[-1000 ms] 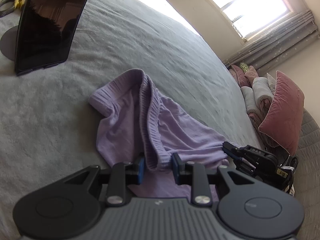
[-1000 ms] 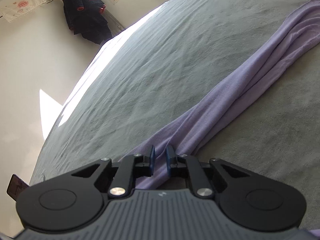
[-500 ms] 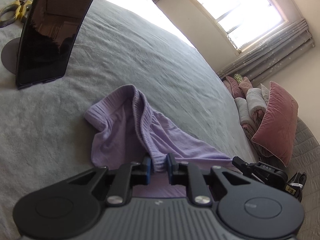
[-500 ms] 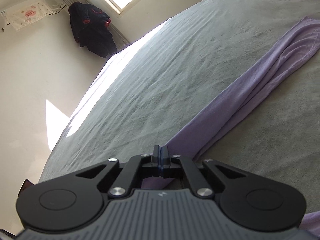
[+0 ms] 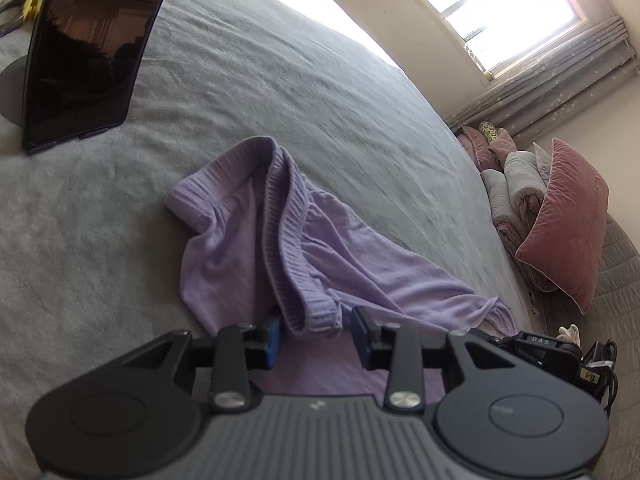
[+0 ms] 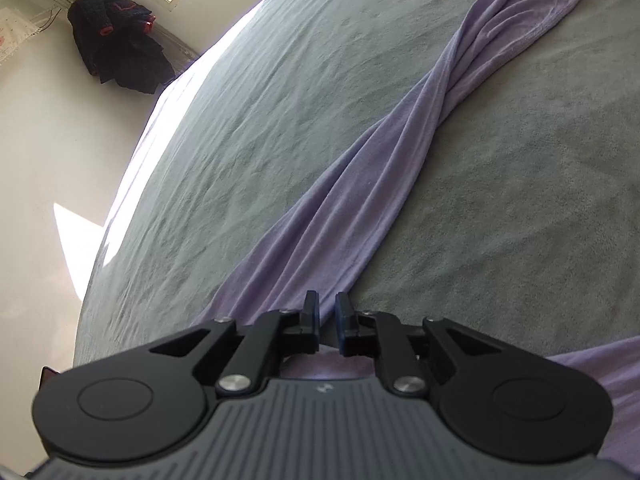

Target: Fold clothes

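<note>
Lilac knit trousers (image 5: 320, 264) lie rumpled on the grey bed cover (image 5: 280, 80). In the left wrist view the ribbed waistband (image 5: 312, 316) sits folded between my fingers. My left gripper (image 5: 318, 334) is open around it, blue pads apart and not pinching. In the right wrist view one trouser leg (image 6: 400, 148) runs twisted from my fingers toward the upper right. My right gripper (image 6: 327, 318) stands open by a narrow gap over the near end of that leg, with cloth lying under it.
A dark curved screen (image 5: 88, 52) on a round stand stands at the far left, with yellow pliers (image 5: 24, 0) behind it. Pink and grey pillows (image 5: 560, 220) pile up at the right. A dark jacket (image 6: 120, 52) hangs in the room's corner.
Both grippers were shut on the cloth half a second ago and have opened again. The left one now stands wide around the waistband. The leg now lies twisted.
</note>
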`<move>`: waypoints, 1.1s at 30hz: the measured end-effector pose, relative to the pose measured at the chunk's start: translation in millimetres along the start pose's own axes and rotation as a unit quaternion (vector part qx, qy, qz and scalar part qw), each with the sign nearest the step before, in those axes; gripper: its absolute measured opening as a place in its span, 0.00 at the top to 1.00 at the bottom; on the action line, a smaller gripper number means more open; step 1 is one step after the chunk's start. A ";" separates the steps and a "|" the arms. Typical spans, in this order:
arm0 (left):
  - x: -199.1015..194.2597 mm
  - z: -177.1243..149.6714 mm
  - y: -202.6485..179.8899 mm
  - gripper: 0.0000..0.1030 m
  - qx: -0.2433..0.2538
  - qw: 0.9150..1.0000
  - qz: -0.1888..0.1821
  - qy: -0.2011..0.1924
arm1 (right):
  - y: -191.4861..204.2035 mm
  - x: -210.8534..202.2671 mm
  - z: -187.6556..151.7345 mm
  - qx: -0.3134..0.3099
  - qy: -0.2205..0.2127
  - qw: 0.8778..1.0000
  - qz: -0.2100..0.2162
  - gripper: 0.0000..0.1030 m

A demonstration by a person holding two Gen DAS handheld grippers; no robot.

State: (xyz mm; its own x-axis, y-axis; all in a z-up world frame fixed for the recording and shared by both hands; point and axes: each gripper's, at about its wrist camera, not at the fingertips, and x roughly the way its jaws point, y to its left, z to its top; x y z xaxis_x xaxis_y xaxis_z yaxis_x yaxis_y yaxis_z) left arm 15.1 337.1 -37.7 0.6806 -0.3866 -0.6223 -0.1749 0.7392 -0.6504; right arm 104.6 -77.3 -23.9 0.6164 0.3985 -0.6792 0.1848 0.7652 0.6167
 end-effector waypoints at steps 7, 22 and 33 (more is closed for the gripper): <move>7.0 0.1 -4.1 0.66 0.005 1.000 0.004 -0.001 | -11.8 0.3 5.6 0.028 -0.017 0.999 0.000 0.62; -0.8 -0.3 -7.8 0.88 -0.028 0.995 0.025 -0.094 | -27.4 28.7 14.8 0.120 0.006 0.982 0.149 0.77; -22.4 8.1 -23.4 0.89 -0.016 0.987 -0.021 -0.158 | -36.4 19.3 21.8 0.139 -0.016 0.978 0.153 0.76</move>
State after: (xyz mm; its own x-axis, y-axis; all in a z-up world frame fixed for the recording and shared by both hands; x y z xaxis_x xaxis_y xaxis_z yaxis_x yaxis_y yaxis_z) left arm 9.8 333.0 -5.1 0.8743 -0.2215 -0.4318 -0.1612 0.7068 -0.6888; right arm 126.5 -108.5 -50.7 0.6987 0.5673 -0.4359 0.1866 0.4437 0.8765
